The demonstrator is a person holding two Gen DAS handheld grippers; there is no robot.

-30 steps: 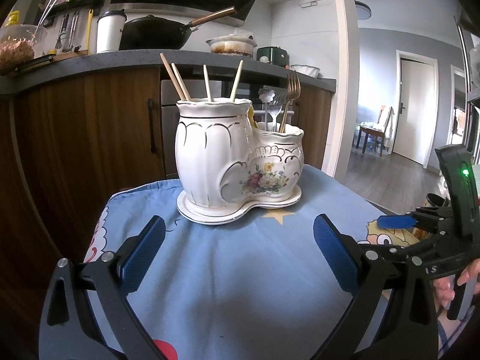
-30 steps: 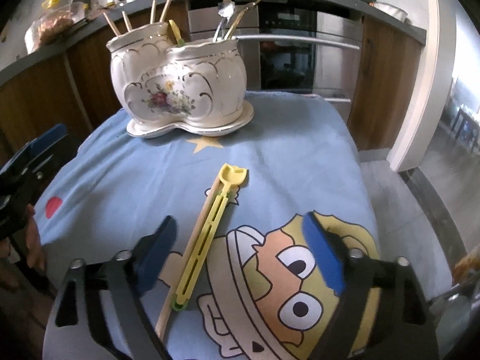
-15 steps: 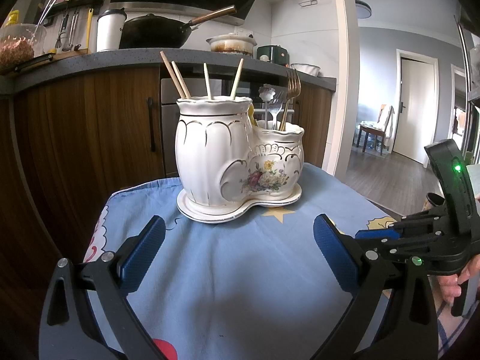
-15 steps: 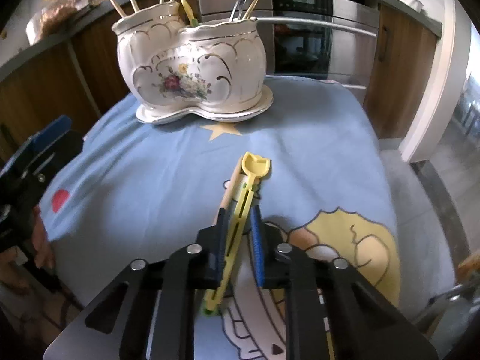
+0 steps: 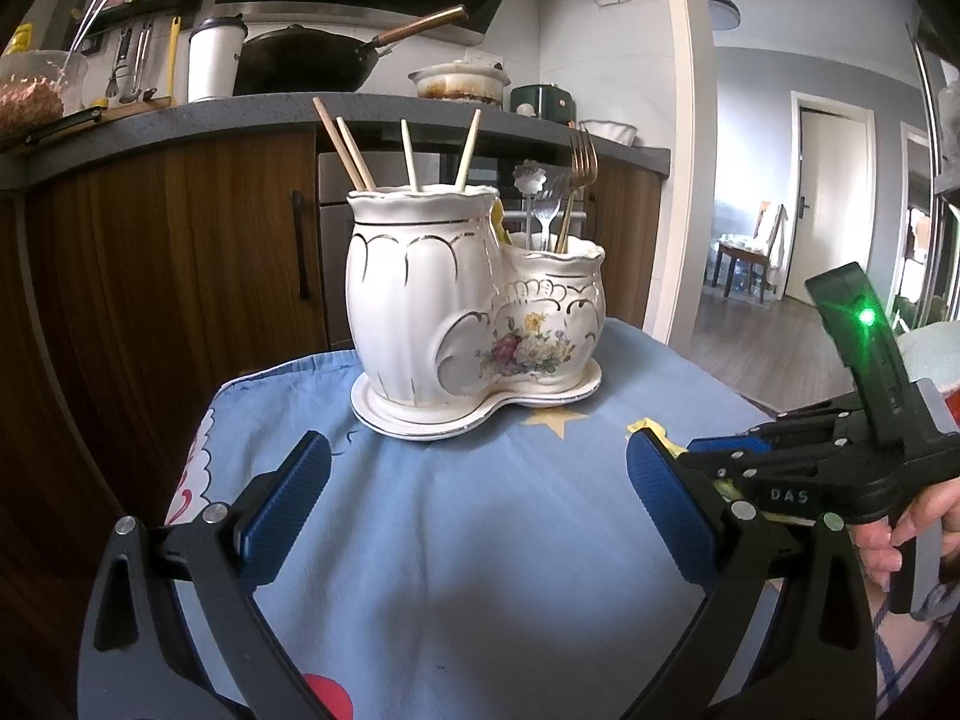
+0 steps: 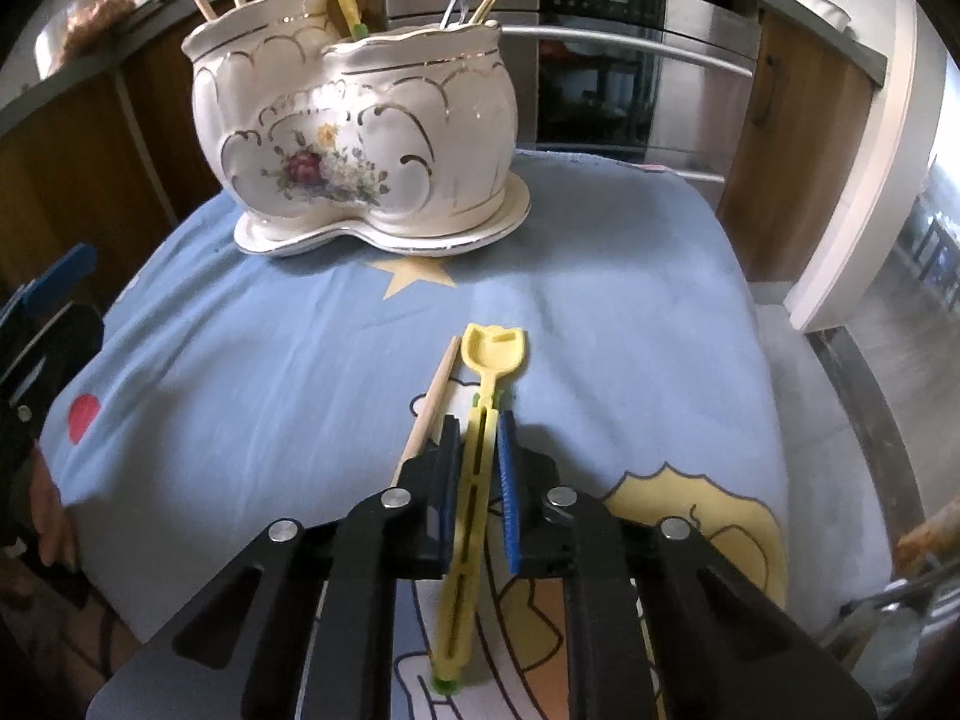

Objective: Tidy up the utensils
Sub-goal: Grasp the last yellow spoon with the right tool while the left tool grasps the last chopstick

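A white floral ceramic utensil holder [image 5: 474,312] [image 6: 354,144] stands on the blue cloth, with chopsticks [image 5: 348,147] in its tall part and forks [image 5: 579,168] in the low part. My right gripper [image 6: 477,450] is shut on a yellow plastic spoon [image 6: 489,360] that lies on the cloth; a wooden chopstick [image 6: 429,405] lies just left of it. The right gripper also shows in the left wrist view [image 5: 720,450]. My left gripper [image 5: 474,498] is open and empty, in front of the holder.
The blue cartoon cloth [image 6: 252,360] covers a small table with drop-offs on all sides. Wooden kitchen cabinets [image 5: 162,252] and an oven [image 6: 630,90] stand behind. A wok [image 5: 300,63] sits on the counter above.
My right gripper moved forward over the yellow spoon and closed on its handle. The left gripper stayed open and still.
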